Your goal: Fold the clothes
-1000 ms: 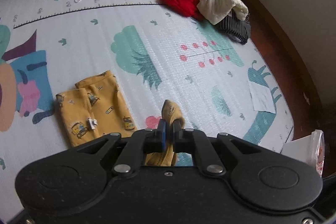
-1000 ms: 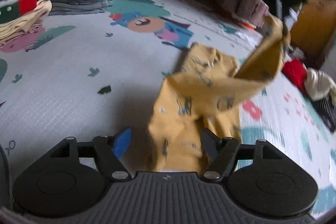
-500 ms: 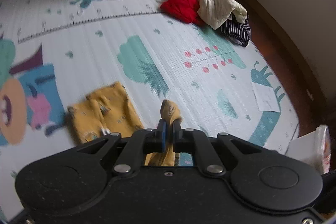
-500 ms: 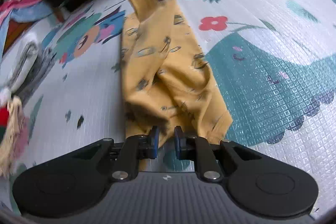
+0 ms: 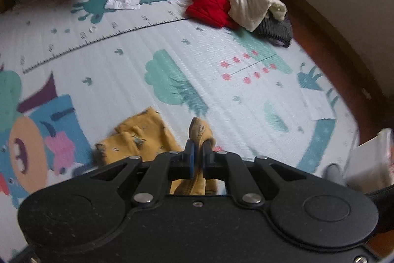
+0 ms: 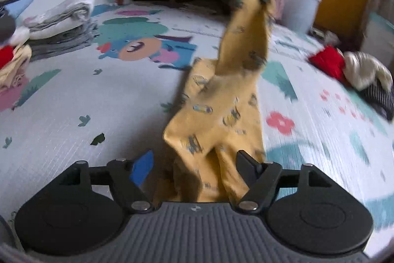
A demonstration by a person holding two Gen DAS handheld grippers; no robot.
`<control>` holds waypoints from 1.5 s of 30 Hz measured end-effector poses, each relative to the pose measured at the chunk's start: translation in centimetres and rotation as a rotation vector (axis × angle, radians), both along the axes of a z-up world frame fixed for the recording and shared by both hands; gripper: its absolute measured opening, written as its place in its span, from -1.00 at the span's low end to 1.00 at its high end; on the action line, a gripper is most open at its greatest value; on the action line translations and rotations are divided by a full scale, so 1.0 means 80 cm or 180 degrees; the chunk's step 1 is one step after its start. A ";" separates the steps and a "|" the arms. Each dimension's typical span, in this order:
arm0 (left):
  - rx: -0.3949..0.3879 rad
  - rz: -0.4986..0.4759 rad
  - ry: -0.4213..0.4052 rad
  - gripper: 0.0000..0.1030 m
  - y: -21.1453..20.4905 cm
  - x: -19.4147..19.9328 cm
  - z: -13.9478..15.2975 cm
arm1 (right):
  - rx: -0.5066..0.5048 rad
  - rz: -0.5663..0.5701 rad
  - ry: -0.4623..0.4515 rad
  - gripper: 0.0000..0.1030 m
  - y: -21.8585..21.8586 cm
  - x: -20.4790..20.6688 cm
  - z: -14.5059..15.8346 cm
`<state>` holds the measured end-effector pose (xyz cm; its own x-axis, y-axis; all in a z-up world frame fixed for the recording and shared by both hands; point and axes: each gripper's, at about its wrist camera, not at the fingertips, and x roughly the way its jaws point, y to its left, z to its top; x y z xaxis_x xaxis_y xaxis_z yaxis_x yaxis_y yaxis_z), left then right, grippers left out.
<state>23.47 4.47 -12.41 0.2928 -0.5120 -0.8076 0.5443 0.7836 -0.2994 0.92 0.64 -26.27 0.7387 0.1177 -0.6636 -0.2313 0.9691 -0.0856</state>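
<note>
The left gripper (image 5: 197, 156) is pinched tight on one corner of the yellow garment (image 6: 221, 112) – prob. to keep that end lifted, so the cloth hangs in a line and can be laid over flat. In the right wrist view this held corner is high, beyond the right gripper (image 6: 194, 165), and the fabric slopes down from it toward that gripper.

The right gripper's jaws are opening. The lower end of the garment sits between them, but the pads do not press on it – I judge a re-grip is being tried, to find a better edge.

The rest of the garment lies on the play mat (image 5: 103, 80), just ahead-left of the left gripper. An unfolded pile (image 5: 236, 6) waits far ahead, to the right.
</note>
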 end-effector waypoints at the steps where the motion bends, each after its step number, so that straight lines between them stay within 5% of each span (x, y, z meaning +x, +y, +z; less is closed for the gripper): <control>1: -0.0013 -0.0007 0.0004 -0.93 0.000 -0.001 0.002 | 0.0016 0.0036 0.0079 -0.13 -0.002 0.006 -0.005; 2: -0.0016 -0.0008 -0.0001 -0.93 0.001 -0.002 0.005 | 0.0100 -0.0029 0.0175 -0.61 -0.012 0.009 -0.009; 3: -0.0005 0.0000 -0.0020 -0.93 0.002 -0.002 0.008 | 0.0228 -0.0157 0.0256 -0.70 -0.027 0.010 -0.014; 8: 0.0075 0.0102 -0.0091 -0.93 0.018 0.005 0.015 | 0.0593 -0.0559 0.0490 -0.82 -0.071 -0.010 -0.031; 16: 0.0250 -0.0129 -0.0189 -0.93 0.008 0.006 0.010 | 0.0475 -0.0459 0.0462 -0.81 -0.050 -0.024 -0.026; 18: 0.0207 -0.0243 -0.0128 -0.93 0.006 0.007 0.010 | 0.0370 -0.0532 0.0391 -0.69 -0.048 -0.026 -0.023; 20: 0.0167 -0.0263 -0.0116 -0.93 0.005 0.007 0.016 | 0.0280 -0.0550 0.0314 -0.07 -0.046 -0.026 -0.019; 22: 0.0114 -0.0284 -0.0094 -0.93 0.005 0.006 0.023 | 0.0208 -0.0523 0.0193 0.14 -0.043 -0.024 -0.014; 26: 0.0082 -0.0410 -0.0109 -0.93 0.005 -0.004 0.039 | 0.0127 -0.0422 0.0117 0.25 -0.036 -0.008 -0.011; 28: 0.0071 -0.0450 -0.0092 -0.93 0.010 -0.007 0.046 | 0.0106 -0.0310 0.0120 0.14 -0.034 -0.003 -0.014; 34: -0.0049 -0.0433 0.0021 -0.93 0.026 -0.005 0.053 | 0.0238 -0.0316 0.0278 -0.68 -0.051 -0.005 -0.022; 43: 0.0010 -0.0867 0.0217 -0.93 -0.054 -0.027 0.007 | 0.0479 -0.0160 0.0511 -0.68 -0.047 -0.035 -0.021; 45: -0.0279 -0.0725 0.0172 -0.91 -0.060 -0.020 0.002 | 0.0470 -0.0165 0.0539 -0.68 -0.044 -0.040 -0.020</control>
